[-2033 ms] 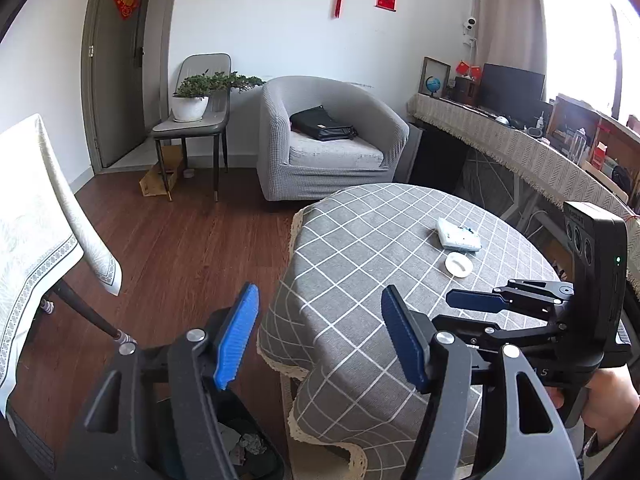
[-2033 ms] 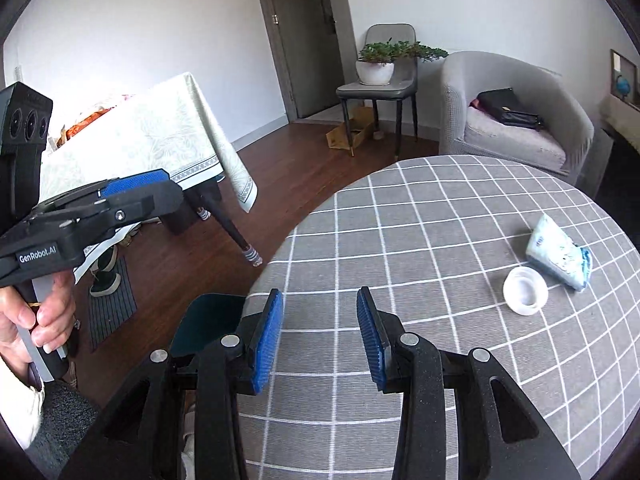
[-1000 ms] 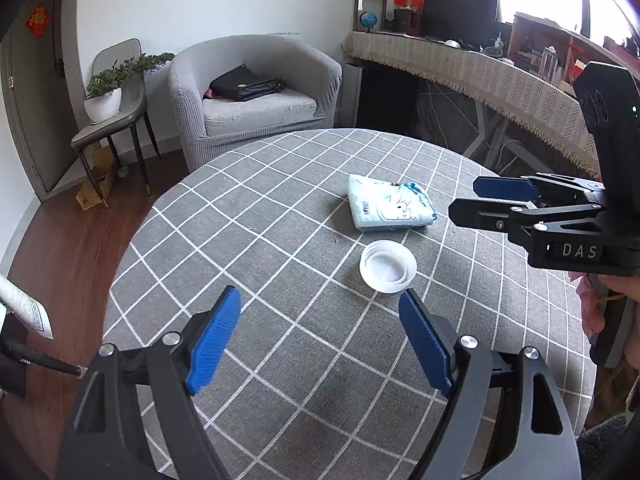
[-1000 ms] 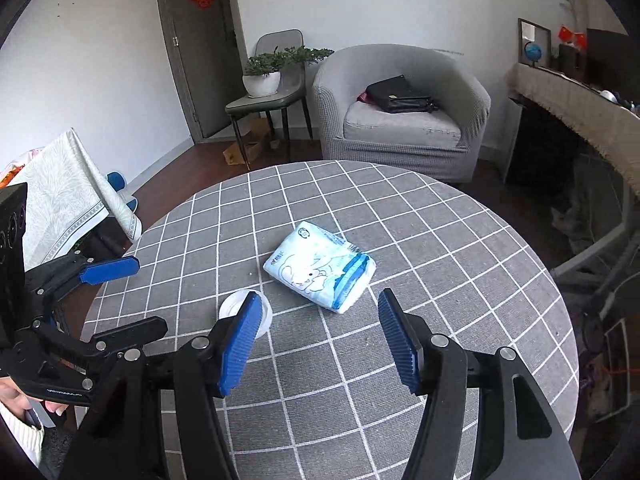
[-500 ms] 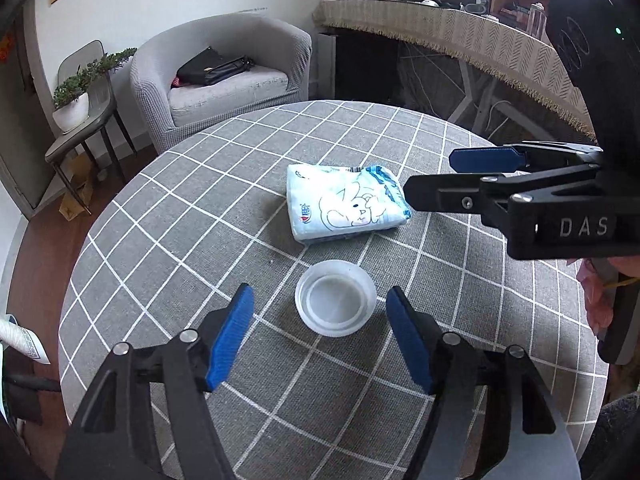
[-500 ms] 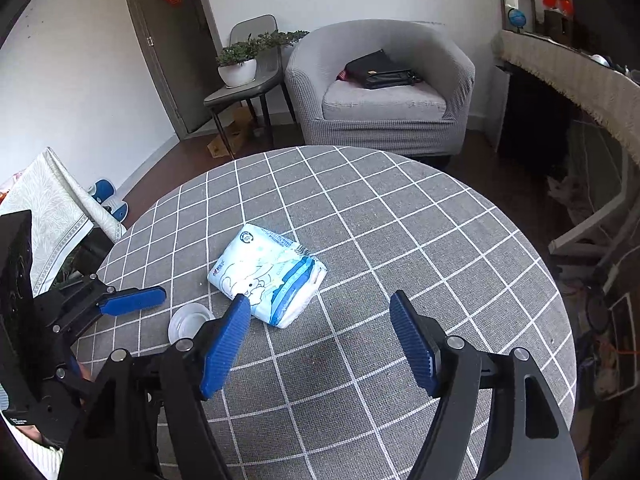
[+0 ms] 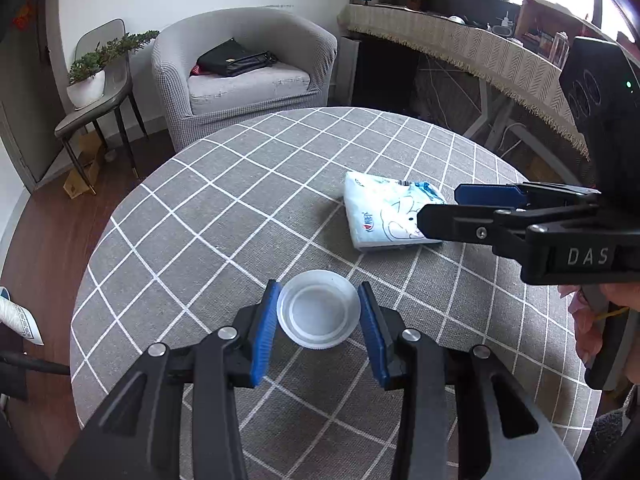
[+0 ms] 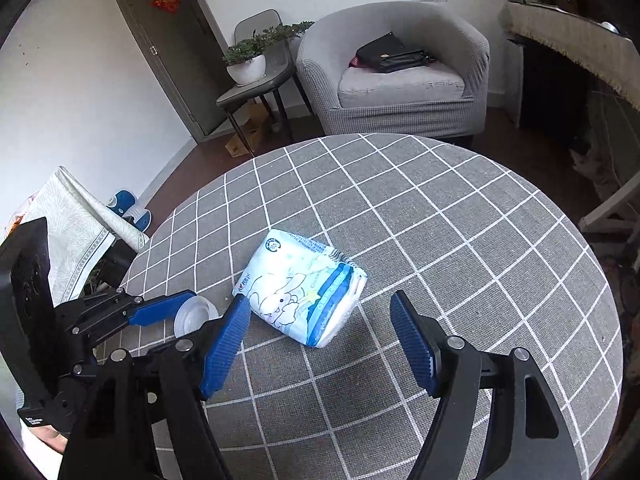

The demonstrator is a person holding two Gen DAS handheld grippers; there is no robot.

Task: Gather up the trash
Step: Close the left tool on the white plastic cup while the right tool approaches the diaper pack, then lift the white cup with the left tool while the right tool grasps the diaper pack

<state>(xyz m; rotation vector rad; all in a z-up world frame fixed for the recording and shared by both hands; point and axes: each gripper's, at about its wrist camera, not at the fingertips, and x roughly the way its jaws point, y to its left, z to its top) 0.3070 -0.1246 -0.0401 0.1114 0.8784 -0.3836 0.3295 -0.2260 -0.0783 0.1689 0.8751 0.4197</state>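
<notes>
A white plastic lid (image 7: 319,314) lies on the round grey checked table (image 7: 224,216). My left gripper (image 7: 319,330) has its blue pads (image 7: 266,328) against both sides of the lid. A white and blue tissue pack (image 8: 302,286) lies beyond the lid, also in the left wrist view (image 7: 386,210). My right gripper (image 8: 320,344) is open and hovers just short of the pack; in the left wrist view it reaches in from the right (image 7: 452,206). The lid and left gripper show at the left of the right wrist view (image 8: 192,314).
A grey armchair (image 7: 244,76) with a black bag (image 7: 234,58) stands behind the table. A chair with a potted plant (image 7: 90,80) is at the back left. A long covered desk (image 7: 460,44) runs along the right. A second cloth-covered table (image 8: 68,228) stands left.
My left gripper moved forward and closed its pads onto the lid. My right gripper came closer to the tissue pack and stays open.
</notes>
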